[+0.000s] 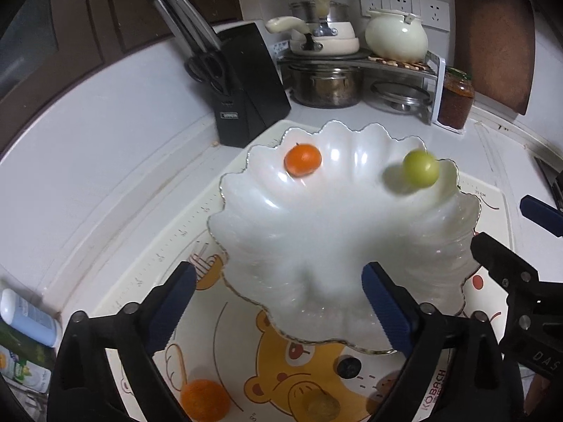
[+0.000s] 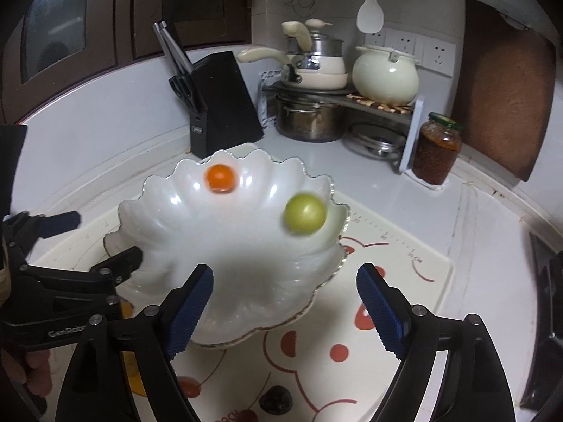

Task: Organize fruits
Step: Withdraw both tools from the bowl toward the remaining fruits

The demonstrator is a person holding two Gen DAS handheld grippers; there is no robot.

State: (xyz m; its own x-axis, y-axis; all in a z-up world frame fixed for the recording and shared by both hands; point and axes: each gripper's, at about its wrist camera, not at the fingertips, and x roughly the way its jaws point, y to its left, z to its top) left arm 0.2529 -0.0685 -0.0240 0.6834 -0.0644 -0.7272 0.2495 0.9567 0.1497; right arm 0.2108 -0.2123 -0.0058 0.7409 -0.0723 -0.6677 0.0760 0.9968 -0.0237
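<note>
A white scalloped bowl [image 1: 316,232] stands on a cartoon bear mat [image 1: 246,369]. A small orange fruit [image 1: 303,160] lies at its far left side and a blurred green fruit [image 1: 420,167] at its far right side. They also show in the right wrist view: bowl [image 2: 197,232], orange fruit [image 2: 220,178], green fruit [image 2: 304,213]. My left gripper [image 1: 279,306] is open and empty over the bowl's near rim. My right gripper [image 2: 285,302] is open and empty over the bowl's near right rim. On the mat near me lie another orange fruit [image 1: 205,400], a dark fruit [image 1: 348,367] and a brownish fruit [image 1: 322,404].
A black knife block [image 1: 246,84] stands behind the bowl. A rack with pots and a cream pot [image 1: 396,35] sits at the back, with a jar of red paste [image 1: 455,100] to its right. Bottles [image 1: 28,316] stand at the left edge.
</note>
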